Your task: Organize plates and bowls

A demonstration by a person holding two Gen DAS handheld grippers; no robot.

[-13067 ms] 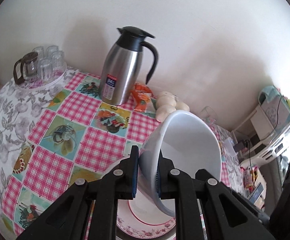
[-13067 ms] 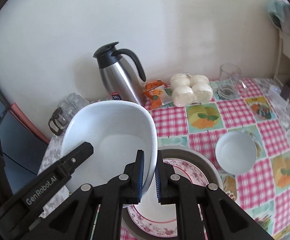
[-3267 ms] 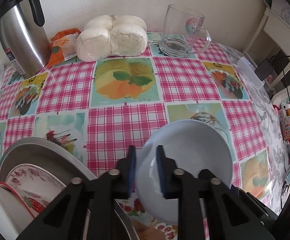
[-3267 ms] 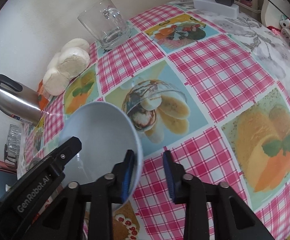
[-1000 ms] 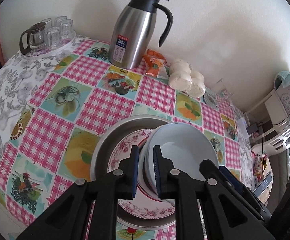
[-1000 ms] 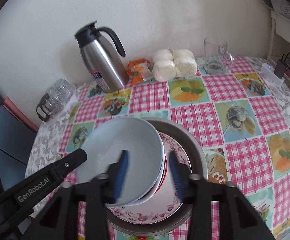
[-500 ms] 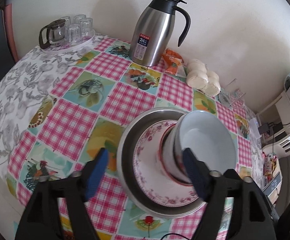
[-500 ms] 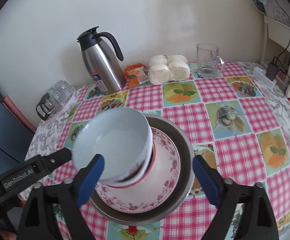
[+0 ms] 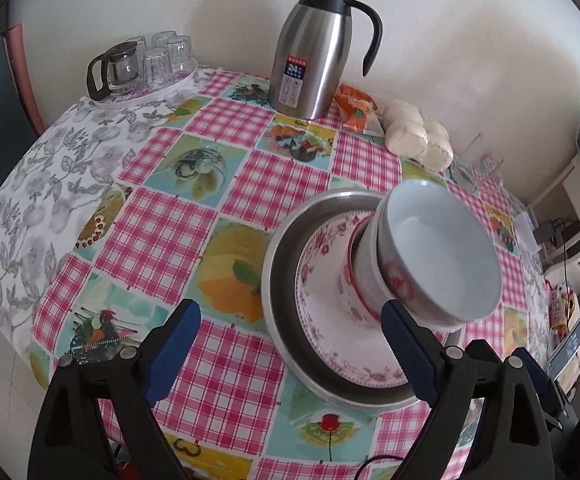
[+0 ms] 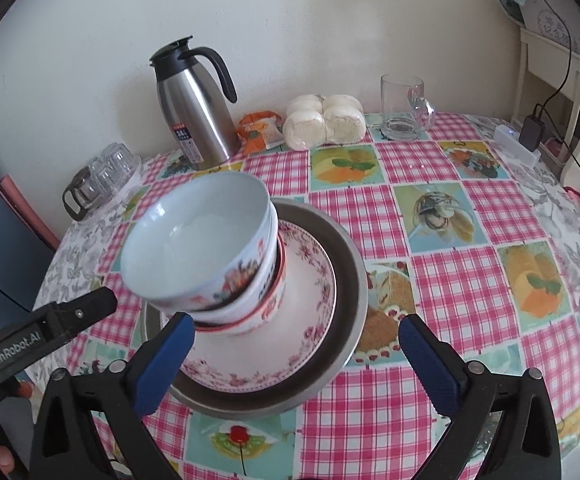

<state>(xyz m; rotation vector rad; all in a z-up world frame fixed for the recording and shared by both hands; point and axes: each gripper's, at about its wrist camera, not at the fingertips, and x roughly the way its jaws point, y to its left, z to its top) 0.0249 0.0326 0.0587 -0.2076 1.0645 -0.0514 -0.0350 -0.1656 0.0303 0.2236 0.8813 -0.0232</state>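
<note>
Left wrist view: left tool [image 9: 290,344] spread wide, holding nothing, raised above the near edge of the table [image 9: 162,216].
Right wrist view: right tool [image 10: 296,352] equally wide apart and empty, the stack showing between its two blue pads.
Stack: top bowl [image 10: 198,248] nested in further bowls [image 10: 258,304], all on the floral plate [image 10: 306,300], which lies in the metal basin [image 10: 350,280].
Where: near the table's middle, toward the near edge.
Why so: widest piece lowest, smaller ones inside it, so the pile takes one spot and sits steady.
Lean: bowls look tilted in both views; fisheye bend may account for it, I cannot tell.
Progress: judged from the table, no loose plates or bowls remain, so the sorting seems finished.
Far edge: thermos [image 10: 194,112], buns [image 10: 322,120], glass mug [image 10: 404,104], not part of the job.
</note>
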